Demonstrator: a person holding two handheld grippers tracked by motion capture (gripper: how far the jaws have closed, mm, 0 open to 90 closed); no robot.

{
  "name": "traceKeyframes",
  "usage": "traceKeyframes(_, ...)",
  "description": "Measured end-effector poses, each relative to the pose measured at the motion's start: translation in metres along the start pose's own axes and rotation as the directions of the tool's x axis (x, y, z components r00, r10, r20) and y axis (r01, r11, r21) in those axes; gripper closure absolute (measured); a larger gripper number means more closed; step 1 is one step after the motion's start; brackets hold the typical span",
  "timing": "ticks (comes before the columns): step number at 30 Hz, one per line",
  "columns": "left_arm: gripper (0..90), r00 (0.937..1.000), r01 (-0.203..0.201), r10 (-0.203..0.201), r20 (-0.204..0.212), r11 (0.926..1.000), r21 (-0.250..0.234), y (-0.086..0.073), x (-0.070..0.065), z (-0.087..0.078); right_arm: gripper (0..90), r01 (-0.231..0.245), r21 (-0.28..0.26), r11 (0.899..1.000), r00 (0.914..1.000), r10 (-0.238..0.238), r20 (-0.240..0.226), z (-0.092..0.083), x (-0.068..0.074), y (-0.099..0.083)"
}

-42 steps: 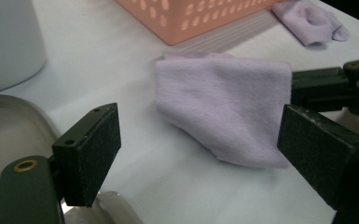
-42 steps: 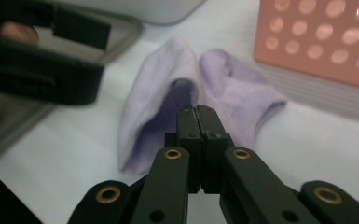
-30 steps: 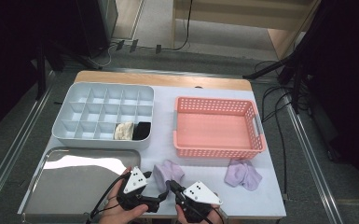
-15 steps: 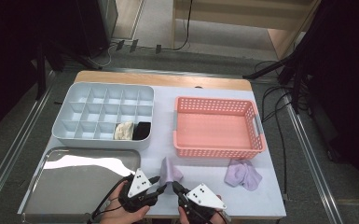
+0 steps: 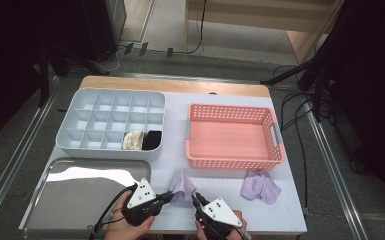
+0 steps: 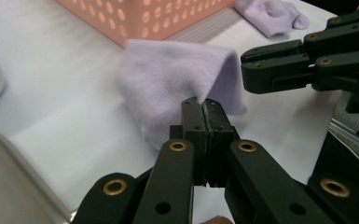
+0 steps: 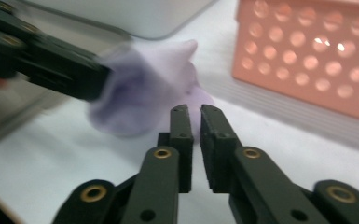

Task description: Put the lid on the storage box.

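Risk: left gripper (image 6: 204, 108) is clamped on only a thin edge of the soft lilac fabric sock (image 5: 182, 187), on the white tabletop (image 5: 175, 140) before the pink perforated plastic basket (image 5: 232, 135). Right gripper (image 7: 193, 110), jaws just eased slightly apart, seems to hold nothing, though blur obscures this. Any tug could slip the hem free.

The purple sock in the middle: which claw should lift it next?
Probably the left claw: it is shut on the sock, which is bunched up. The right claw has just been opening, with nothing between its pads.
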State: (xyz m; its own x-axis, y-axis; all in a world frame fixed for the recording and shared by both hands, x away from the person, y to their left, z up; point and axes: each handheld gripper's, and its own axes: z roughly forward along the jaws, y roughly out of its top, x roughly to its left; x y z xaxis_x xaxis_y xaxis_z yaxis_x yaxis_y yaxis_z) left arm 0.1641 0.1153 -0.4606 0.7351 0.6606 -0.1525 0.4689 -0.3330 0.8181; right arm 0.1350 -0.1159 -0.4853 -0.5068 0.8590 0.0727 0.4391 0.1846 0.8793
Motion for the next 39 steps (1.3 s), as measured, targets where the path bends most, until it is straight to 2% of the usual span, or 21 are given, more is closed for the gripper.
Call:
traceKeyframes(2,90.0,0.9998,0.018,-0.018,0.002,0.9998,-0.005,0.000,0.004,-0.001,78.9,-0.013,0.017,1.000,0.9997,0.013,0.021,0.004,-0.005,-0.002)
traceKeyframes(5,89.6,0.9986,0.052,-0.052,0.006,0.9986,-0.011,0.000,0.009,-0.002,76.3,-0.048,0.026,0.999,0.9987,0.048,0.016,0.006,-0.012,-0.005)
traceKeyframes(8,88.9,0.9981,0.061,-0.061,0.004,0.9980,-0.016,0.000,0.011,-0.003,71.4,-0.073,-0.011,0.997,0.9954,0.072,-0.063,0.002,-0.008,-0.005)
traceKeyframes(10,88.6,0.9981,0.061,-0.061,0.003,0.9980,-0.015,0.000,0.010,-0.002,68.3,-0.051,-0.024,0.998,0.9932,0.048,-0.106,0.000,-0.001,-0.005)
traceKeyframes(12,88.4,0.9981,0.061,-0.061,0.003,0.9980,-0.015,0.000,0.010,-0.002,63.4,-0.024,-0.012,1.000,0.9916,0.022,-0.128,0.003,0.006,-0.007)
traceKeyframes(14,88.0,0.9980,0.063,-0.063,-0.001,0.9979,-0.017,0.000,0.010,-0.002,56.1,-0.001,-0.010,1.000,0.9907,0.000,-0.136,0.009,0.010,-0.010)
traceKeyframes(16,86.4,0.9980,0.063,-0.063,-0.007,0.9977,-0.023,0.000,0.011,-0.003,53.1,0.021,0.006,1.000,0.9916,-0.020,-0.128,0.016,0.012,-0.012)
traceKeyframes(19,82.1,0.9967,0.077,-0.078,-0.025,0.9964,-0.036,0.000,0.013,-0.004,56.8,0.022,0.028,0.999,0.9939,-0.019,-0.109,0.021,0.014,-0.014)
traceKeyframes(22,80.1,0.9960,0.083,-0.084,-0.032,0.9959,-0.036,-0.001,0.015,-0.005,72.6,0.041,0.029,0.999,0.9961,-0.039,-0.080,0.023,0.015,-0.014)
traceKeyframes(25,80.6,0.9955,0.086,-0.088,-0.036,0.9957,-0.033,-0.003,0.017,-0.005,85.0,0.037,0.047,0.998,0.9973,-0.034,-0.065,0.022,0.013,-0.013)
traceKeyframes(30,80.9,0.9923,0.107,-0.109,-0.059,0.9936,-0.037,-0.004,0.020,-0.006,87.0,0.018,0.017,1.000,0.9976,-0.017,-0.067,0.016,0.012,-0.010)
traceKeyframes(33,84.0,0.9925,0.105,-0.107,-0.060,0.9940,-0.030,-0.004,0.020,-0.006,87.1,-0.004,-0.004,1.000,0.9978,0.004,-0.067,0.012,0.009,-0.009)
traceKeyframes(36,86.2,0.9933,0.105,-0.107,-0.045,0.9938,-0.035,-0.003,0.020,-0.007,87.0,-0.012,-0.022,1.000,0.9980,0.010,-0.062,0.009,0.007,-0.007)
traceKeyframes(39,84.1,0.9934,0.112,-0.113,-0.022,0.9931,-0.034,-0.003,0.021,-0.009,87.0,0.004,-0.029,1.000,0.9985,-0.006,-0.055,0.004,0.006,-0.005)
